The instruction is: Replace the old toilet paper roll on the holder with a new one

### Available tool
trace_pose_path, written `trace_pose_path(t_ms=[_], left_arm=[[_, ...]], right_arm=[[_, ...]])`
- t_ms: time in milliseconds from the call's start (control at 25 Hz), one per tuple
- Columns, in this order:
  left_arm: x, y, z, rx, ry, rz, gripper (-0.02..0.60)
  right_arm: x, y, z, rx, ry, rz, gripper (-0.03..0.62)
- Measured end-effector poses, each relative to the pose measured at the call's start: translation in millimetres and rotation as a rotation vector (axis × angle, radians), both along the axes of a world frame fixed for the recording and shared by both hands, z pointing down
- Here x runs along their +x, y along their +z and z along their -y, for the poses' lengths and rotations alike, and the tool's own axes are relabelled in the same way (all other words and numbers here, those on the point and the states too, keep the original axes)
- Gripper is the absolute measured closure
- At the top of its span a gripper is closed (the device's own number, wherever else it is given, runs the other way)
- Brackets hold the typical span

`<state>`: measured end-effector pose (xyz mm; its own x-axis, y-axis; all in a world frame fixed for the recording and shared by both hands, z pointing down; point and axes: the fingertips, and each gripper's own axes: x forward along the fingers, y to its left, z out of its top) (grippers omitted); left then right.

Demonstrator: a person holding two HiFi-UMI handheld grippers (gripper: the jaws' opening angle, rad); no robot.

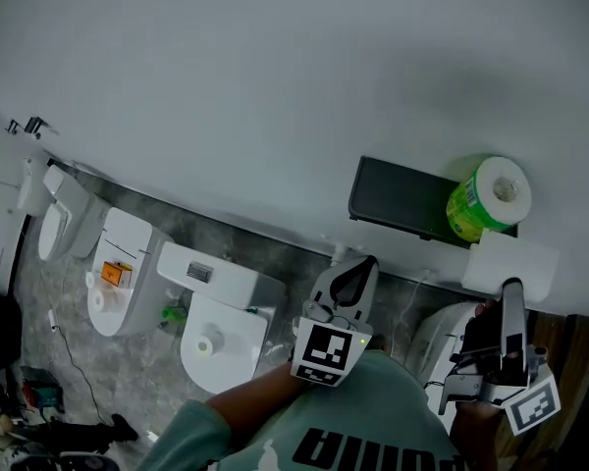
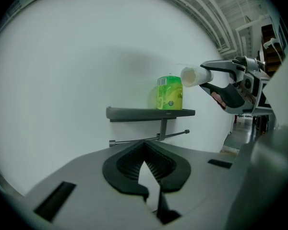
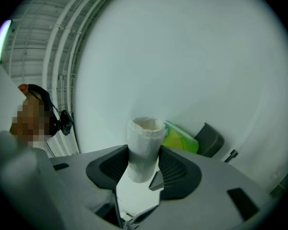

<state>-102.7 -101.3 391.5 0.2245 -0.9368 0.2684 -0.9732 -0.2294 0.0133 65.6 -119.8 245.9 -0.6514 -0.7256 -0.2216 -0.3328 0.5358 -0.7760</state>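
step: ditch spent roll [image 3: 145,133] | right gripper [image 3: 144,153] clamped on it, hold firm | left gripper [image 2: 145,159] jaws together, empty; open wide for green-wrapped roll [image 2: 169,93], centre frame, on holder shelf [image 2: 134,113]

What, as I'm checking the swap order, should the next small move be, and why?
Probably carry the right gripper aside and let go of the old roll it clamps: the holder bar is already bare, the wrapped new roll waits on the shelf above, and the left gripper, shut and empty, could then fetch it.
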Motion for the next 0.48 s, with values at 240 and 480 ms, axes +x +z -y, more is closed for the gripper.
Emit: trace_pose_path(t_ms=[240, 480], left_arm=[[-35.3, -4.2, -2.9, 0.012, -0.014, -0.001, 0.577], [-67.0, -5.9, 1.8, 0.024, -0.023, -0.026, 0.577]], right_arm=[[-50.9, -8.1, -1.7, 0.033, -0.035, -0.034, 0.39], [-103.5, -17.1, 15.4, 0.093, -0.048, -0.162, 0.39]])
